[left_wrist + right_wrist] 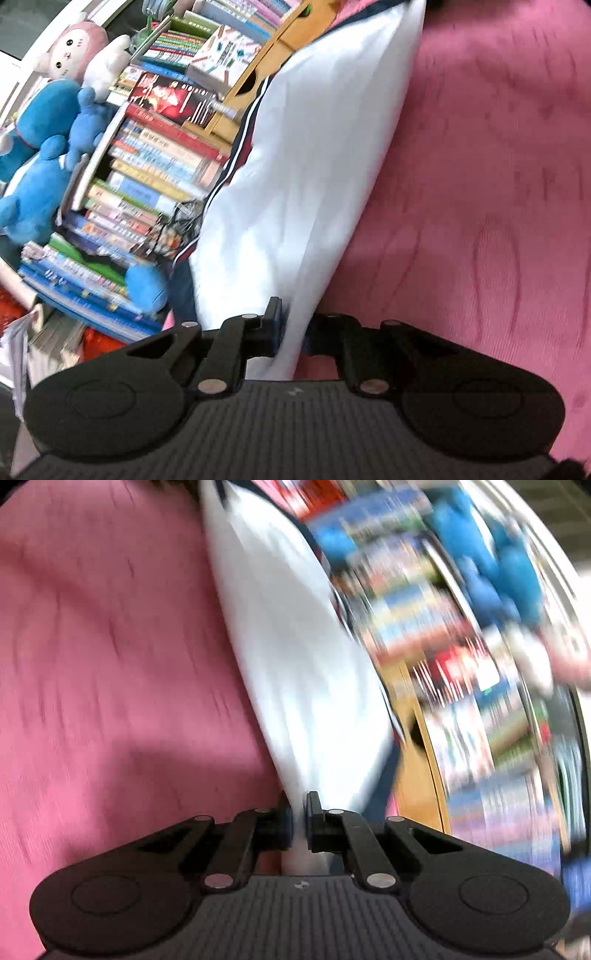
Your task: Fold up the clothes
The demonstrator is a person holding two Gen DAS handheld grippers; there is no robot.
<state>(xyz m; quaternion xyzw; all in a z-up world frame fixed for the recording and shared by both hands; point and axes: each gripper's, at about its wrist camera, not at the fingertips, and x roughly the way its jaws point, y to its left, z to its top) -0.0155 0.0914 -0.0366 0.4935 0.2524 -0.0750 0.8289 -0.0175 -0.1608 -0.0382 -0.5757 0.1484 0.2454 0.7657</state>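
Garment: white garment (295, 177) with a navy, red and white striped trim, stretched up off the pink bed cover (480, 184); in the left wrist view it runs from the bottom centre of the frame to the top centre, in the right wrist view from the bottom centre up to the upper middle

Left jaws: your left gripper (291, 332) has its jaws pressed together on the lower edge of the white cloth at the bottom centre of its frame; the cloth passes between them, so you are pinching it

Right jaws: your right gripper (299, 823) is likewise pinching a thin edge of the same cloth between closed jaws, bottom centre of its frame

Why held so: you seem to have one edge or corner in each gripper so the panel hangs taut between them and the creases fall out; that reads as the lift before a fold is laid over

Surface: the pink cover fills the right of the left view and the left of the right view, giving you a flat place to lay the fold

Surroundings: stacked books (159, 158) and blue and pink plush toys (44, 155) crowd the left of the left view, just beside the garment's trimmed edge; a wooden rack (269, 55) stands at the upper centre

Sharpness: the right view is heavily smeared, so fine detail there cannot be told

Risk: the trimmed edge may snag on the books
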